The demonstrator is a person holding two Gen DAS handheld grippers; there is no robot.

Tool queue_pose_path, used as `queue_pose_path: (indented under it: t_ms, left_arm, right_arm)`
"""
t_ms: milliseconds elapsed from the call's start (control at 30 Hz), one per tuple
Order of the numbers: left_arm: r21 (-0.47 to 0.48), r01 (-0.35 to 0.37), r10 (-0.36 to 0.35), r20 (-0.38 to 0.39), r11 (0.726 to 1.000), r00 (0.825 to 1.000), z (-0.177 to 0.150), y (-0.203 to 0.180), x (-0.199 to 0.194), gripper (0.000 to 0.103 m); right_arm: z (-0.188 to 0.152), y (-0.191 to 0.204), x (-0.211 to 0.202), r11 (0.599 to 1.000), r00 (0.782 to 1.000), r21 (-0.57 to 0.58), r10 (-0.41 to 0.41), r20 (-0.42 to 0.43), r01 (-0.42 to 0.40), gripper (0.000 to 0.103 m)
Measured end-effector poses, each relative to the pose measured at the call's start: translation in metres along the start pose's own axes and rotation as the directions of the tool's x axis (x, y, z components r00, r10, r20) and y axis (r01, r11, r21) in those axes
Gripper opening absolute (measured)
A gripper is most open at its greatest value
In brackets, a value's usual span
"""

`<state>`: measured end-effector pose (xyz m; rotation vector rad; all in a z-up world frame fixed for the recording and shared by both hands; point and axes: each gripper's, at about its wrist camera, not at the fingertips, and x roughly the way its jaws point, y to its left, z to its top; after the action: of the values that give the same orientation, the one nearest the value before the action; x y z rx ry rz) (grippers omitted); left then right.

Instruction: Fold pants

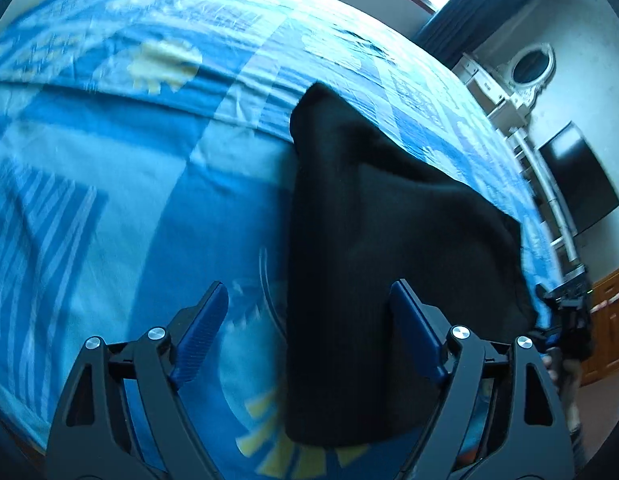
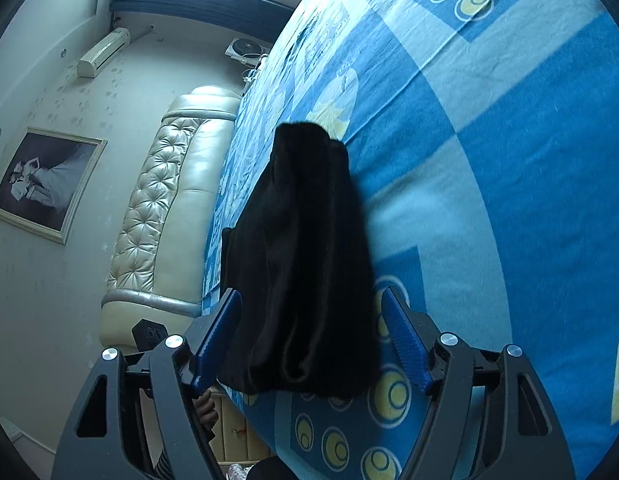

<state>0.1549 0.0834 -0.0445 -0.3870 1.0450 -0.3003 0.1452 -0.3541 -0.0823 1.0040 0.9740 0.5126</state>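
Note:
The black pants (image 1: 373,232) lie folded into a narrow stack on the blue patterned bed sheet (image 1: 129,200). My left gripper (image 1: 309,300) is open just above the near end of the pants, its right finger over the cloth and its left finger over bare sheet. In the right wrist view the pants (image 2: 301,264) run away from me, and my right gripper (image 2: 311,312) is open with its blue fingers on either side of the near end. The right gripper also shows at the far right of the left wrist view (image 1: 565,312), at the pants' corner.
The bed sheet (image 2: 489,160) fills most of both views. A padded cream headboard (image 2: 169,208) and a wall with a framed photo (image 2: 45,184) lie left of the bed. A white dresser with an oval mirror (image 1: 529,68) and a dark screen (image 1: 577,180) stand beyond the bed's edge.

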Motion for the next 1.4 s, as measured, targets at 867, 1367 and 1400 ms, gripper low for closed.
queue_pose_path:
  t_ms: [867,1367,1400]
  left_arm:
    - [-0.044,0.072,-0.073,-0.028,0.996,0.997,-0.025,-0.025,-0.005,0.025]
    - [0.012,0.051,-0.050,-0.027,0.999,0.998,-0.045,-0.023,-0.008,0.025]
    - [0.017,0.048,-0.048,-0.024,0.999,0.999,-0.045,-0.023,-0.008,0.025]
  right_arm:
    - [-0.017,0.024,0.009,0.997,0.998,-0.059,-0.058,-0.021,0.056,0.037]
    - [-0.037,0.001,0.009,0.998,0.997,-0.018,-0.061,-0.048,0.060,0.037]
    - [-0.037,0.001,0.010,0.998,0.997,-0.017,-0.061,-0.048,0.060,0.037]
